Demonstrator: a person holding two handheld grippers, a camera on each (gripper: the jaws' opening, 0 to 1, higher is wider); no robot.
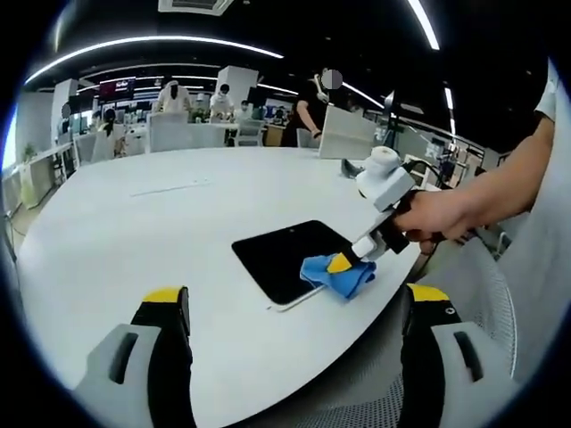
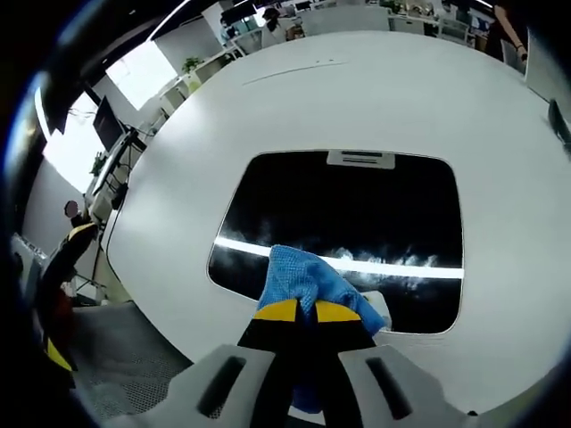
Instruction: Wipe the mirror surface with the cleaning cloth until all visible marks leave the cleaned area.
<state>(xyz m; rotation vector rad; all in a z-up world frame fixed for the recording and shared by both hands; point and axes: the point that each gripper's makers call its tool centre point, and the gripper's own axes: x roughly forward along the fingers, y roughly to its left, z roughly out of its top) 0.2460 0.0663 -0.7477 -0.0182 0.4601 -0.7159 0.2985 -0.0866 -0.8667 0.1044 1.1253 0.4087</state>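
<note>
The mirror (image 2: pixel 343 227) lay flat on the white table (image 2: pixel 375 98), a dark rounded rectangle near the table's edge. In the right gripper view its long axis ran from 9 to 3 o'clock, across the line of the jaws. The right gripper (image 2: pixel 299 311) was clamped on the blue cloth (image 2: pixel 303 278), jaws together with the cloth bunched between them. The cloth rested on the mirror's near edge, toward the 7 o'clock corner of the glass.

From the cloth, nearly all the mirror lay ahead at 12 o'clock and off to 2 o'clock. Pale smeary marks (image 2: pixel 393 260) showed along a bright reflected strip, just to the cloth's 3 o'clock. The next stroke would probably need to run that way, along the long axis.

In the left gripper view the right gripper (image 1: pixel 343 262) sat at the mirror's (image 1: pixel 290 256) 4 o'clock corner with the cloth (image 1: pixel 339 275) under it, held by a hand (image 1: pixel 439 217). The left gripper (image 1: pixel 296 308) hung back over bare table (image 1: pixel 134 241), jaws well apart and holding nothing, with the mirror at its 12 o'clock. The right was plainly the nearer one.
</note>
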